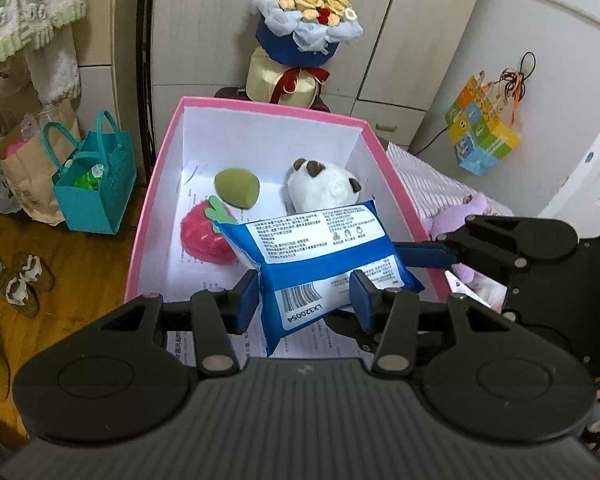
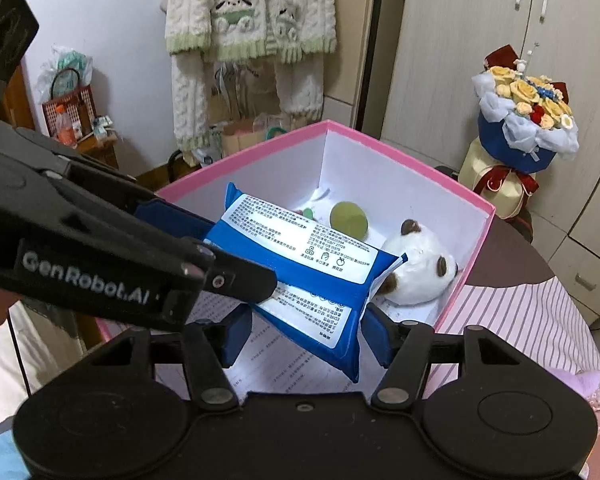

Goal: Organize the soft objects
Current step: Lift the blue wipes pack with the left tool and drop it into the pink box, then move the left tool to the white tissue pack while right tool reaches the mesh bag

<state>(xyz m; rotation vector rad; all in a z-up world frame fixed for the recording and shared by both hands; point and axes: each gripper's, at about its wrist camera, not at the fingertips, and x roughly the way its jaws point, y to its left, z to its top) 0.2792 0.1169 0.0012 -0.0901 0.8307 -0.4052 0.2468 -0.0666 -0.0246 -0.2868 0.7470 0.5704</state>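
Above the pink box (image 1: 148, 216), both grippers hold a blue wipes pack (image 1: 320, 256): the left gripper (image 1: 306, 298) has its jaws clamped on the near end, the right gripper (image 2: 304, 338) likewise. Inside lie a white plush (image 1: 324, 188), red strawberry (image 1: 204, 236) and green sponge (image 1: 236, 188).

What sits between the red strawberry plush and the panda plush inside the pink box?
In the left wrist view, the blue wipes pack overlaps the gap; the green sponge lies behind it.

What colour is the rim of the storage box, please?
Pink rim, white inside; clearest in the left wrist view.
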